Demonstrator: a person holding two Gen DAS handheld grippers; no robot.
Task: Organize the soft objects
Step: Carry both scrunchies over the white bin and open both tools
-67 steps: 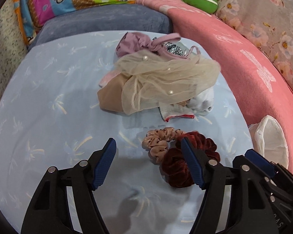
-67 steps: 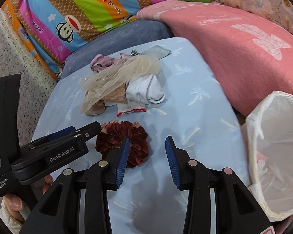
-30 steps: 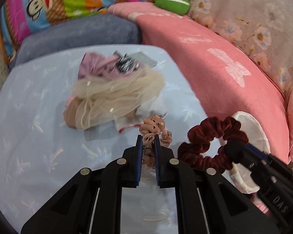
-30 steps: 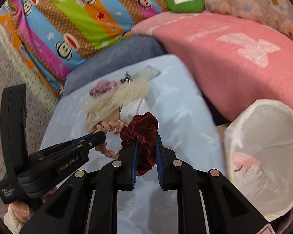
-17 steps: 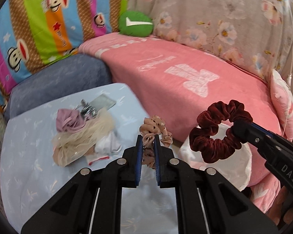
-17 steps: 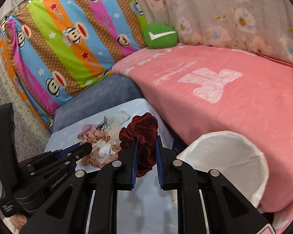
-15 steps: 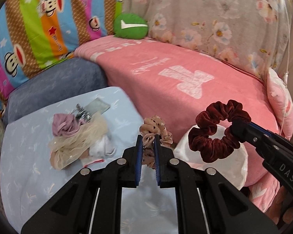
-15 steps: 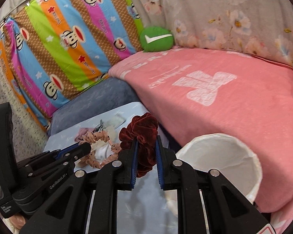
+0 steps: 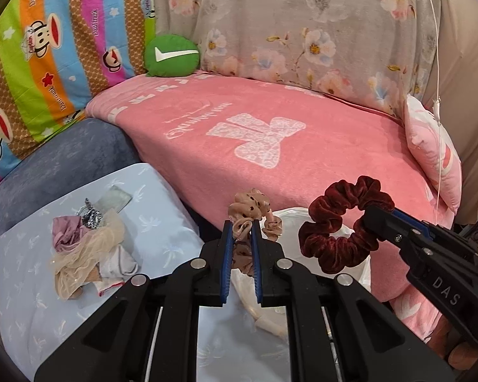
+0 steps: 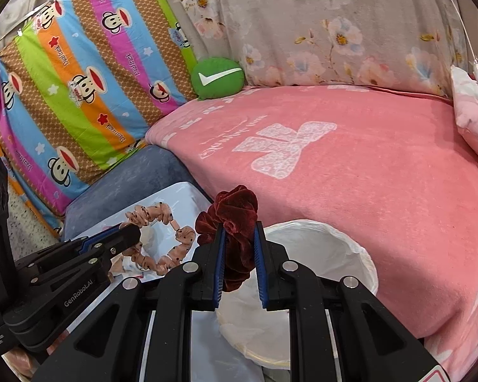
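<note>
My left gripper (image 9: 240,227) is shut on a beige dotted scrunchie (image 9: 255,208), held up in the air near the rim of a white-lined bin (image 9: 360,273). My right gripper (image 10: 238,234) is shut on a dark red velvet scrunchie (image 10: 231,210), also lifted, just left of the white-lined bin (image 10: 328,248). In the right wrist view the beige dotted scrunchie (image 10: 157,238) hangs from the left gripper (image 10: 133,232). In the left wrist view the dark red velvet scrunchie (image 9: 341,222) hangs from the right gripper (image 9: 371,215).
A heap of soft items (image 9: 86,248), tulle, a mauve cloth and white pieces, lies on the light blue table (image 9: 25,286). A pink blanket (image 9: 271,140) covers the couch behind. A grey-blue cushion (image 9: 63,159) and a green round pillow (image 9: 170,55) sit further back.
Both grippers closed on the scrunchies on the table, lifted them and carried them right toward the bin. The heap now lies farther down and left.
</note>
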